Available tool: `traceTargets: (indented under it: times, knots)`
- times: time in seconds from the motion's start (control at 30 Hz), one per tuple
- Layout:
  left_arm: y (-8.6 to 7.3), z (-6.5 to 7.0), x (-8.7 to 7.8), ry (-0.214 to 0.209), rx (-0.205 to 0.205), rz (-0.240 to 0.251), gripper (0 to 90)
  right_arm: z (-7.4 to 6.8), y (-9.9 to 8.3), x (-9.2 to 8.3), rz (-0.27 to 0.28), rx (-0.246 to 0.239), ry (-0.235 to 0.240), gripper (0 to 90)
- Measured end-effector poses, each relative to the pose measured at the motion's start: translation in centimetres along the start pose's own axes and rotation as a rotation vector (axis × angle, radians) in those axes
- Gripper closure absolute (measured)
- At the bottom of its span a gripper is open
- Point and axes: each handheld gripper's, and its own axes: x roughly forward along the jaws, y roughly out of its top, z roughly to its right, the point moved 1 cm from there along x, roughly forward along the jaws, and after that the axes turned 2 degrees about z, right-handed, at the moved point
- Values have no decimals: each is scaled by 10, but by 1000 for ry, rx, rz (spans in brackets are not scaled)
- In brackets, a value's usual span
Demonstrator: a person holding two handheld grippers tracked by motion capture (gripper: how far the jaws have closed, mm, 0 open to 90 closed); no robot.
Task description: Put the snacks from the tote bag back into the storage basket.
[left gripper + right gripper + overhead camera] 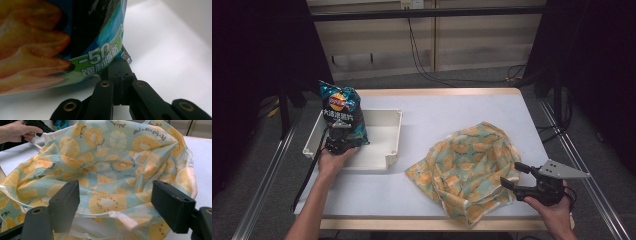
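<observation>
Tongs of the right gripper (511, 176), low right in the high view, stand wide apart at the edge of the fruit-print bag (468, 167) lying crumpled on the white worktop (437, 112), clamping nothing. Farther back at left, the left tongs (337, 135) are shut on the bottom edge of the crisp packet (343, 111), held upright over the white tray (384, 132).

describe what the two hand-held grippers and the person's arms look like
Both are black. The left hand-held gripper trails a black cable toward the table's near edge. The right hand-held gripper carries a grey three-cornered plate on top, and its blocky jaws turn on brass-coloured pivot pins. Both forearms are bare, with no sleeves in view.
</observation>
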Motion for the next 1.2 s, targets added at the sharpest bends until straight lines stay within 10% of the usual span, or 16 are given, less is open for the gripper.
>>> traceTargets:
  times: [1.2]
  knots:
    - [14,-2,5,-30,19,55,898,1,-1,1,-8,0,4,227]
